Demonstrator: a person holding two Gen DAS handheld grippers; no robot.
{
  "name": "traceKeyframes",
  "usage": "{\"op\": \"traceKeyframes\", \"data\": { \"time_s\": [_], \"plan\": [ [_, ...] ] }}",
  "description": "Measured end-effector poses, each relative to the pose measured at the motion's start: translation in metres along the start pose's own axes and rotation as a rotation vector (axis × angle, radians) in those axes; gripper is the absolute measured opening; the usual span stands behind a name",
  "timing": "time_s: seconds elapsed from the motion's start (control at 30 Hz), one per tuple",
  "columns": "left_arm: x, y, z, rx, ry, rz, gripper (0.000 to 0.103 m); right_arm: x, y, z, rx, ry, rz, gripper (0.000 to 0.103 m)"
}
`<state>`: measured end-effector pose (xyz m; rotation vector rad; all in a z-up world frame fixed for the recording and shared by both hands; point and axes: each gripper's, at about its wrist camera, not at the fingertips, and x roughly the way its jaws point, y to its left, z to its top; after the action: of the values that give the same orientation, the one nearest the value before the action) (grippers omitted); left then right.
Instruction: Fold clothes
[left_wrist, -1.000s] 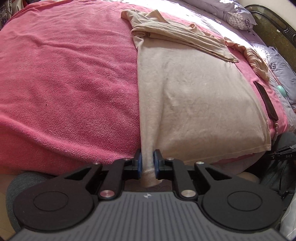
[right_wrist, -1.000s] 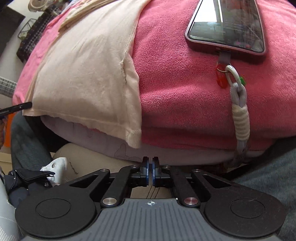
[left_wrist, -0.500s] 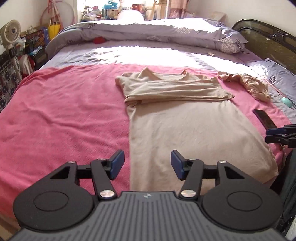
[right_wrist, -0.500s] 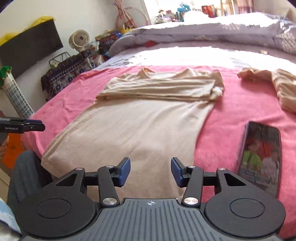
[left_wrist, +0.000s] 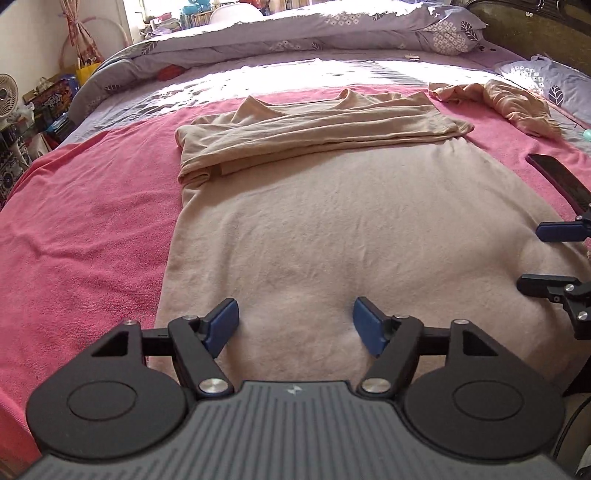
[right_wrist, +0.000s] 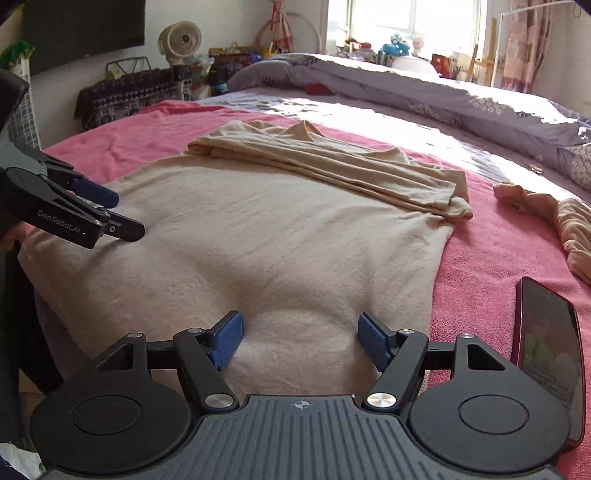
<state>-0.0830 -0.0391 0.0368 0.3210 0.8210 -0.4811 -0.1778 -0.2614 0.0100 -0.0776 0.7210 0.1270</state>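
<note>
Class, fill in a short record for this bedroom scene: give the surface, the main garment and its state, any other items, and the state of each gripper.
surface: pink blanket spread over a bed
main garment: beige shirt lying flat, its sleeves folded across the chest
second garment: crumpled peach garment at the far right
other item: phone on the blanket, right of the shirt
left gripper: jaws open above the shirt's near hem, holding nothing
right gripper: jaws open above the near hem, holding nothing

Beige shirt (left_wrist: 351, 229) lies flat, sleeves folded across its top.
</note>
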Motion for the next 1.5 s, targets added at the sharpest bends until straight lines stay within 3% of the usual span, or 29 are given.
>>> {"op": "traceKeyframes", "data": {
  "time_s": [0.23,0.77,1.03,1.5],
  "plan": [
    [-0.01,0.011,-0.018,0.012,0.013,-0.008,0.078,-0.016,-0.003,-0.017,-0.025,0.022,0.003,0.074],
    [-0.031,0.021,-0.042,0.007,0.031,0.0,0.079,-0.028,-0.002,-0.027,-0.042,0.069,-0.011,0.076],
    [-0.036,0.019,-0.047,-0.043,0.041,0.025,0.079,-0.027,-0.004,-0.027,-0.04,0.073,-0.009,0.077],
    [-0.037,0.019,-0.027,-0.034,-0.007,0.098,0.08,-0.027,-0.004,-0.028,-0.044,0.077,-0.006,0.079]
  ]
}}
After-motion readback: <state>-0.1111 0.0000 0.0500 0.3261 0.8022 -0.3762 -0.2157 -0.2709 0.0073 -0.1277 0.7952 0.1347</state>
